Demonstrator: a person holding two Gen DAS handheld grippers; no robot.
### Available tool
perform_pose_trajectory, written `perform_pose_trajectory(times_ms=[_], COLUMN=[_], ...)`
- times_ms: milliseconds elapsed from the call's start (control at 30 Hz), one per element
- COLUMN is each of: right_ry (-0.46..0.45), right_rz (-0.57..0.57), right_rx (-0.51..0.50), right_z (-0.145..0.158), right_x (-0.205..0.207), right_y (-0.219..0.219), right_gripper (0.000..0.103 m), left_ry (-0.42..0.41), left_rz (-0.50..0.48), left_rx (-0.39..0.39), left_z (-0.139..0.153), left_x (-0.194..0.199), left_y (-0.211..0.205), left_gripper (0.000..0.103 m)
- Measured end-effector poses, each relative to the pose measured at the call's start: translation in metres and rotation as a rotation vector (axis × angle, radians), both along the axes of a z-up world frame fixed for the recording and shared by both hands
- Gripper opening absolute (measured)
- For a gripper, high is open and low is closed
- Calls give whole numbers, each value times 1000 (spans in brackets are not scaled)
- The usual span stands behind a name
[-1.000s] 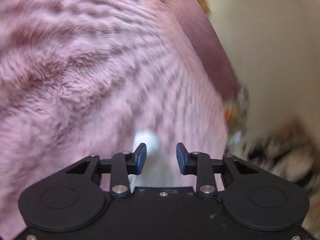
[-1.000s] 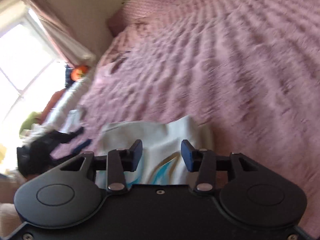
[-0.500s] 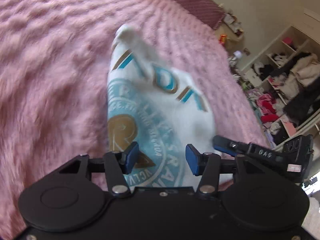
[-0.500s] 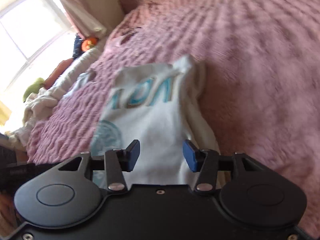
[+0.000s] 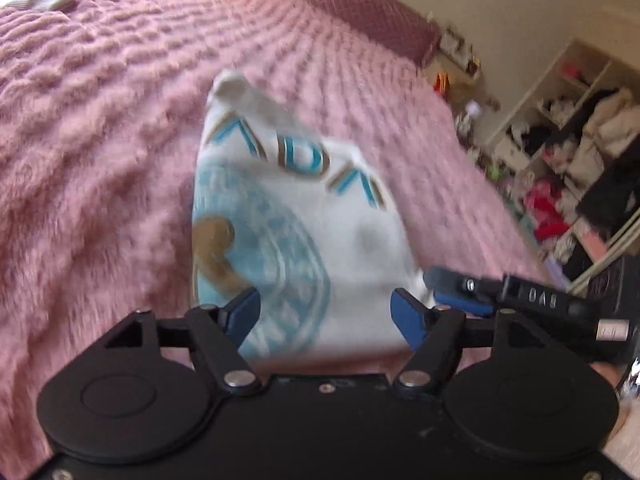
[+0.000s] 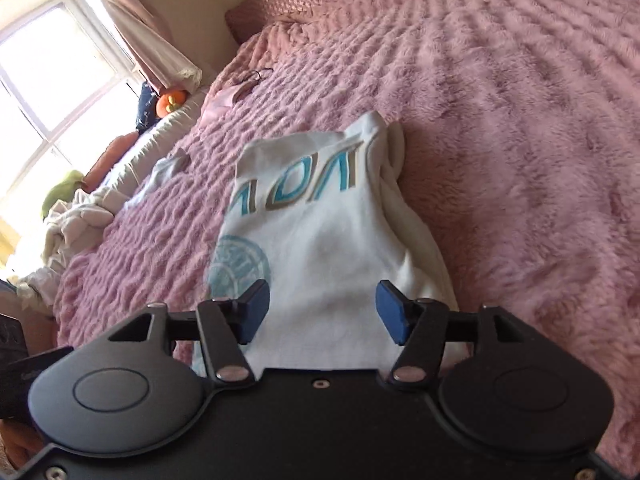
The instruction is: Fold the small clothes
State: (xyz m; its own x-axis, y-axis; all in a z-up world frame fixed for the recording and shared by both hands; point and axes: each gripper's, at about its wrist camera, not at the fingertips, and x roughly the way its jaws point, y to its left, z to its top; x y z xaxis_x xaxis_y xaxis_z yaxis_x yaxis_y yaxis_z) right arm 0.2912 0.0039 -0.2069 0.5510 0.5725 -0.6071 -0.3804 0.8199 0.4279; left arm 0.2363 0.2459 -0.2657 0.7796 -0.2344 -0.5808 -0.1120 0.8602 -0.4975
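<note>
Lying flat on the fluffy pink ribbed bedspread (image 6: 500, 128), the one folded white cotton shirt (image 6: 340, 240) showed teal-and-gold letters and a round teal crest. The left gripper (image 5: 325, 312) and the right gripper (image 6: 322, 306) hung over its near edge, fingers spread and just been opening, pinching nothing. Open white wall shelves (image 5: 568, 152) held jumbled clothes.

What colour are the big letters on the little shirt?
Blue with tan-gold edges, on the white shirt. The right wrist view shows them best.
</note>
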Motion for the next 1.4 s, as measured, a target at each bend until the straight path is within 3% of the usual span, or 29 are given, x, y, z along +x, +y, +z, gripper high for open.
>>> perform_pose_trajectory(times_ms=[233, 300, 367, 500, 567, 700, 933, 1167, 1400], right_ry=[86, 85, 40, -127, -190, -187, -203, -166, -162], right_rz=[-70, -80, -75, -96, -90, -20, 28, -23, -25], right_rx=[-70, -74, -76, -241, -348, -428, -557, -540, -530], right_z=[-30, -18, 3, 45, 61, 81, 108, 128, 131], right_x=[7, 1, -13, -52, -73, -106, -170, -201, -216], right_y=[-12, -11, -7, 6, 12, 13, 13, 2, 1], right_gripper=[59, 59, 69, 86, 94, 95, 95, 95, 95], left_ry=[134, 129, 108, 79, 58, 65, 176, 187, 189], left_rz=[49, 73, 103, 171, 196, 203, 265, 307, 265], left_rx=[84, 81, 99, 171, 199, 246, 252, 343, 353], left_z=[-37, -23, -1, 48, 68, 100, 120, 138, 145], left_x=[3, -3, -16, -52, -72, -109, -157, -201, -217], left_y=[-13, -16, -20, -35, -43, -60, -84, -106, -117], left_gripper=[69, 72, 81, 102, 103, 103, 103, 103, 103])
